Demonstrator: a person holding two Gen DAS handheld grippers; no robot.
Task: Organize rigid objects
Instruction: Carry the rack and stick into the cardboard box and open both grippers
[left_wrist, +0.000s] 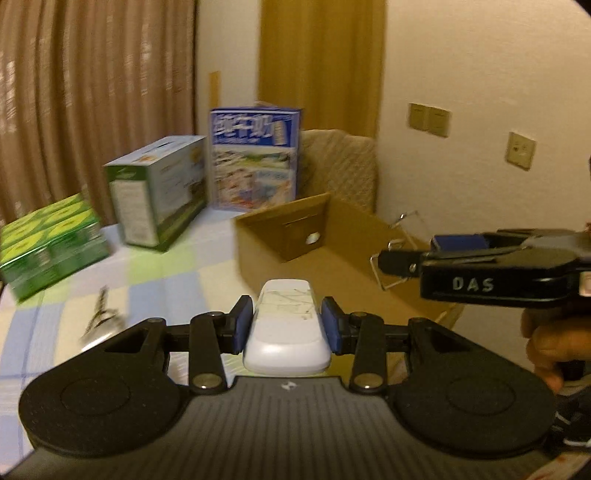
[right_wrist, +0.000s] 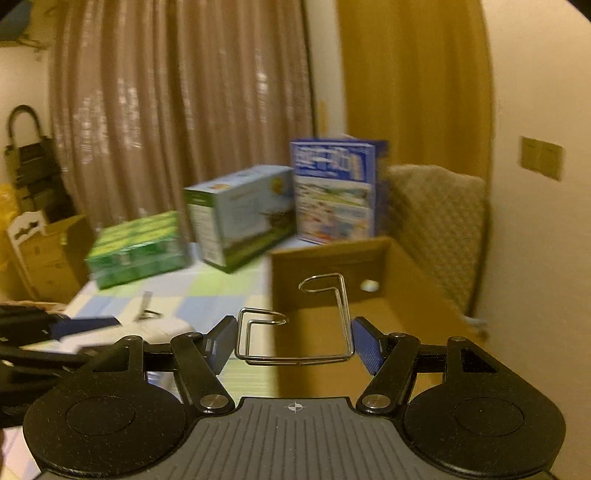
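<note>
My left gripper (left_wrist: 287, 325) is shut on a white remote-like plastic case (left_wrist: 286, 332), held above the checked tablecloth. My right gripper (right_wrist: 293, 341) is shut on a bent wire stand (right_wrist: 295, 325), its blue pads pressing the wire's two sides. In the left wrist view the right gripper (left_wrist: 424, 254) reaches in from the right with the wire stand (left_wrist: 391, 254), over the open cardboard box (left_wrist: 295, 236). In the right wrist view the same cardboard box (right_wrist: 369, 295) lies just ahead, and the left gripper with the white case (right_wrist: 122, 332) shows at the left edge.
A green carton (left_wrist: 51, 247), a green-white box (left_wrist: 162, 192) and a blue printed box (left_wrist: 255, 158) stand at the table's far side. A small metal clip (left_wrist: 101, 317) lies on the cloth. A quilted chair back (left_wrist: 343, 162) stands behind the box, by the wall.
</note>
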